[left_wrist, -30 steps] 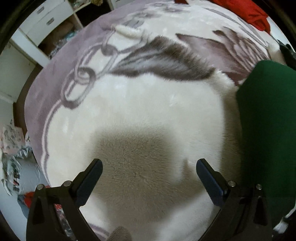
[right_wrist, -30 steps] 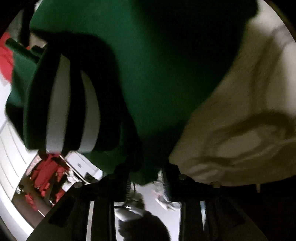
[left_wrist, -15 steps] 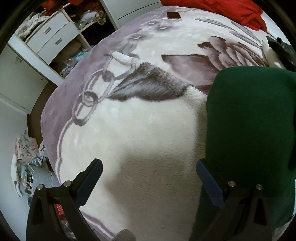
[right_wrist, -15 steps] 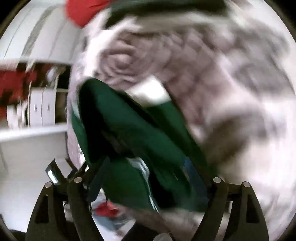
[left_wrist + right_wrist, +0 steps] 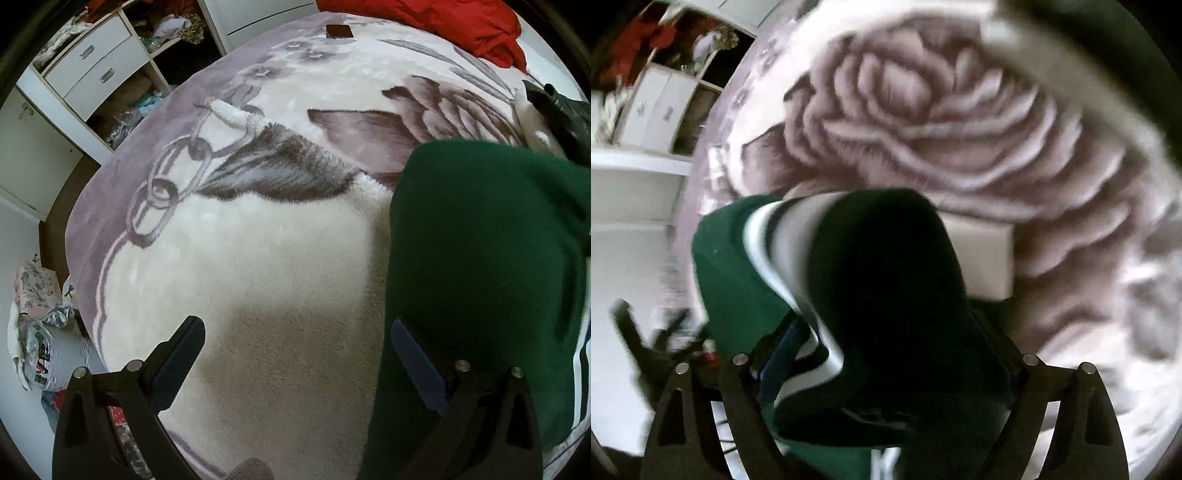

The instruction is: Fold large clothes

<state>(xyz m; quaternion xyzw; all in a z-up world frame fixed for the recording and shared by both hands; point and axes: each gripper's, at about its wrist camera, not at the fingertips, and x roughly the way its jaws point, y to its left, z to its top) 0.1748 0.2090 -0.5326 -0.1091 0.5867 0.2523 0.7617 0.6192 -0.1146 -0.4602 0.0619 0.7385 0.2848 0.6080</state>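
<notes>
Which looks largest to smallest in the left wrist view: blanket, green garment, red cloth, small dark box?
1. Blanket.
2. Green garment, enlarged by nearness to the camera.
3. Red cloth, far off and cut by the frame.
4. Small dark box.

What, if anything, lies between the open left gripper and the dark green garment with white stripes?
Nothing visible. The left gripper hangs open over bare plush floral blanket, and the dark green garment with white stripes lies right beside its right finger, which overlaps the fabric's edge in the left wrist view. Only blanket lies in the gap.
</notes>
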